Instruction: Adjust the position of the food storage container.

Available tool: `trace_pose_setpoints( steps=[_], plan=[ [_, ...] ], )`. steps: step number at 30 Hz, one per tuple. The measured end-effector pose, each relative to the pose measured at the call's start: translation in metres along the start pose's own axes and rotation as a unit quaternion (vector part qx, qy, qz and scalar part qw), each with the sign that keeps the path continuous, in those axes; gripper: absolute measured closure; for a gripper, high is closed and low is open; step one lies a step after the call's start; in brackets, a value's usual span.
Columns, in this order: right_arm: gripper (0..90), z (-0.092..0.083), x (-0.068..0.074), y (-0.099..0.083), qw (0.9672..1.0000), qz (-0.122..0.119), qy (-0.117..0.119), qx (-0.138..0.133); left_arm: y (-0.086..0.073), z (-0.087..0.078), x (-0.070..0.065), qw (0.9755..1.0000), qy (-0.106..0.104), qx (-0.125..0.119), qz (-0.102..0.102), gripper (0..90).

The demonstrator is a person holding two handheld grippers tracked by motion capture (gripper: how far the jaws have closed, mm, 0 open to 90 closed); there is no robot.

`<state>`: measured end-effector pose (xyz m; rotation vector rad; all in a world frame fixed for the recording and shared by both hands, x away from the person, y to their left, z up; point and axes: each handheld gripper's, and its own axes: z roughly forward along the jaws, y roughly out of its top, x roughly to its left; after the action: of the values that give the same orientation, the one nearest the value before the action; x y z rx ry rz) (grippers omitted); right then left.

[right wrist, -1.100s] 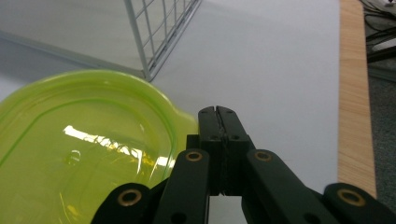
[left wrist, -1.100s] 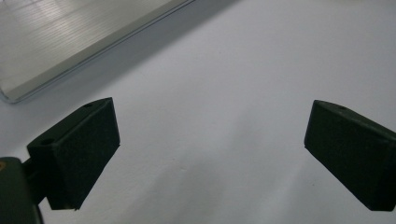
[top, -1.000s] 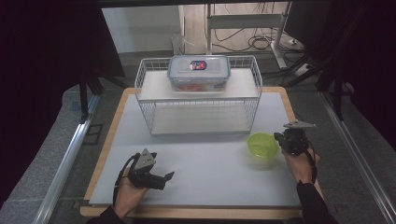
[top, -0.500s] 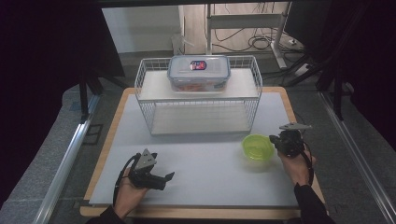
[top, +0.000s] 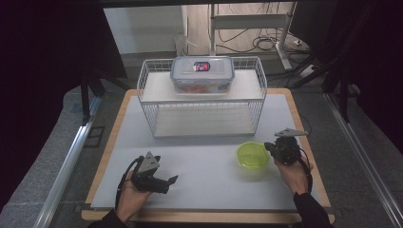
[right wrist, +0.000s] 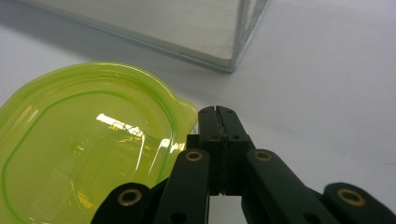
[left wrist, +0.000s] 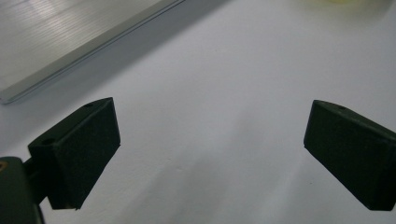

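Two grippers, a green bowl (top: pixel 253 155), white table (top: pixel 199 190).
Right gripper (right wrist: pixel 218 112), clenched on the bowl's rim, has dragged it nearer; left gripper (left wrist: pixel 210 154) rests released.

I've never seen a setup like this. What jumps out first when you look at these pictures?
The bright yellow-green bowl on the white table, beside the right gripper, whose jaws are pressed together right next to the bowl's rim tab. Behind it stands a white wire rack with a clear lidded food container on its top shelf. Near the front left, the left gripper rests with its jaws wide apart.
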<state>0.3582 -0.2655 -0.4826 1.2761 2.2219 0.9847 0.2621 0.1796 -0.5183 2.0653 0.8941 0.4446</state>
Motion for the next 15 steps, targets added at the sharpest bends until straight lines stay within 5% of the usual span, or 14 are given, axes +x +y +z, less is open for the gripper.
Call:
trace_pose_setpoints(
  steps=[15],
  plan=[
    [90.0,0.003,0.039,0.0,0.9986,-0.027,0.044,0.01,0.001,0.0,-0.001,1.0,-0.003,0.001,0.004,3.7]
  ],
)
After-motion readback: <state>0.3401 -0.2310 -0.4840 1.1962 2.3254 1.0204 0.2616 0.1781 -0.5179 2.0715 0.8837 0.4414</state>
